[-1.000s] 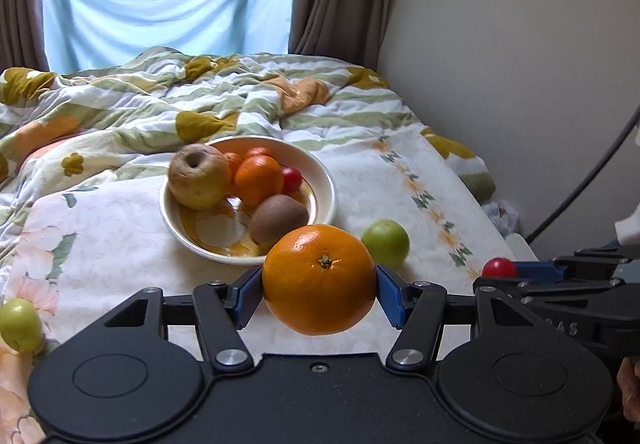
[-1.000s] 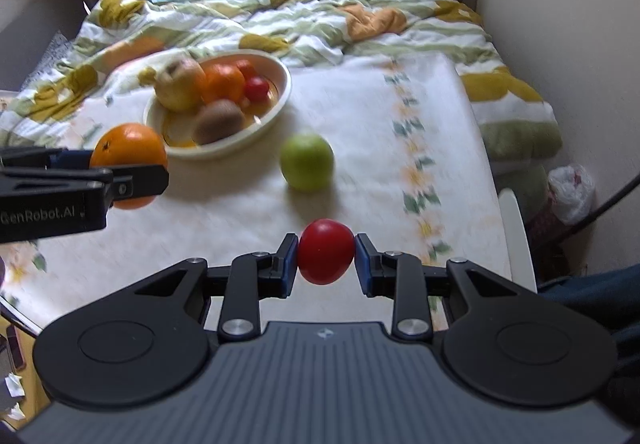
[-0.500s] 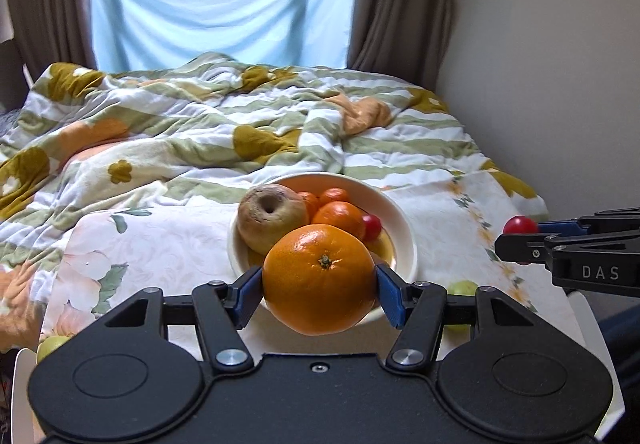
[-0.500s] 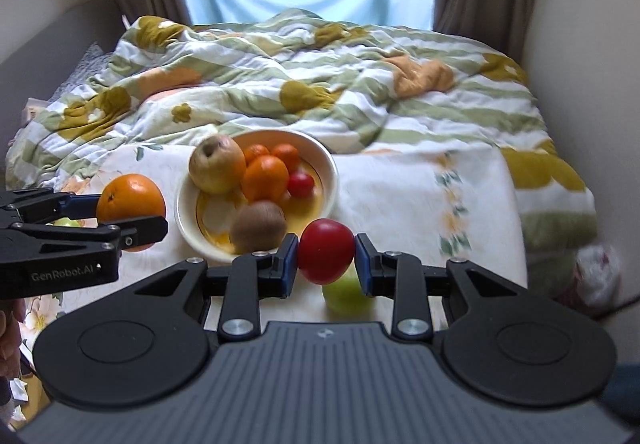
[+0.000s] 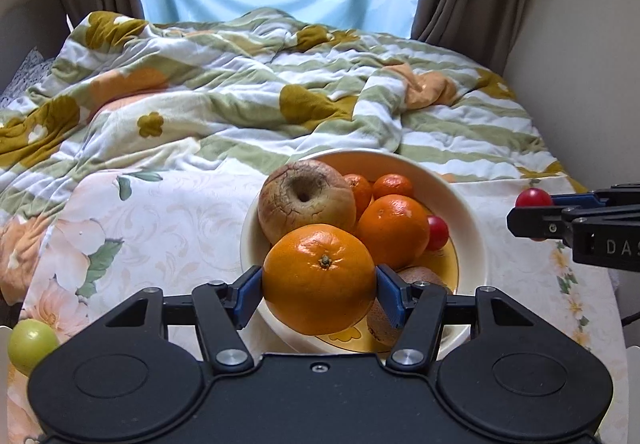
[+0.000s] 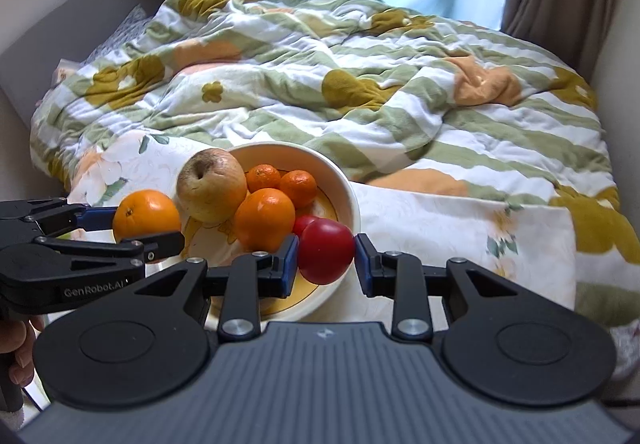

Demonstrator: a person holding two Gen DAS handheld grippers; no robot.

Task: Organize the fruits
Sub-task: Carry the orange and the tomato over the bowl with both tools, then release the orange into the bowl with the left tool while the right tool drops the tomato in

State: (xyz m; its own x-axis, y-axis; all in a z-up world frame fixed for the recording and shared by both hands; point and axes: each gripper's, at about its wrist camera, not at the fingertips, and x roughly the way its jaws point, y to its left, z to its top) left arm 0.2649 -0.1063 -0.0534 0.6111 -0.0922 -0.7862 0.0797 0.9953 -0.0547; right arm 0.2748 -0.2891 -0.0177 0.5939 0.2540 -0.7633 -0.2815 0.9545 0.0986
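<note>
My left gripper (image 5: 319, 290) is shut on a large orange (image 5: 319, 278), held over the near rim of a cream bowl (image 5: 468, 220). Inside the bowl lie a wrinkled apple (image 5: 306, 200), an orange (image 5: 394, 230), two small mandarins, a small red fruit (image 5: 438, 232) and a kiwi (image 5: 424, 278) partly hidden by my fingers. My right gripper (image 6: 326, 258) is shut on a red tomato (image 6: 326, 252), just above the bowl's (image 6: 348, 188) near right edge. The left gripper (image 6: 148, 228) with its orange (image 6: 146, 214) hangs at the bowl's left in the right wrist view.
A green fruit (image 5: 30, 340) sits on the flowered cloth (image 5: 160, 228) at the near left. A rumpled striped quilt (image 5: 280, 104) covers the bed behind the bowl. Curtains and a wall close off the back and right. A hand (image 6: 16, 348) grips the left tool's handle.
Both grippers have swung toward the bowl with their fruit still held. The bowl now sits right under the orange and the tomato. The green fruit near the right gripper has dropped out of view.
</note>
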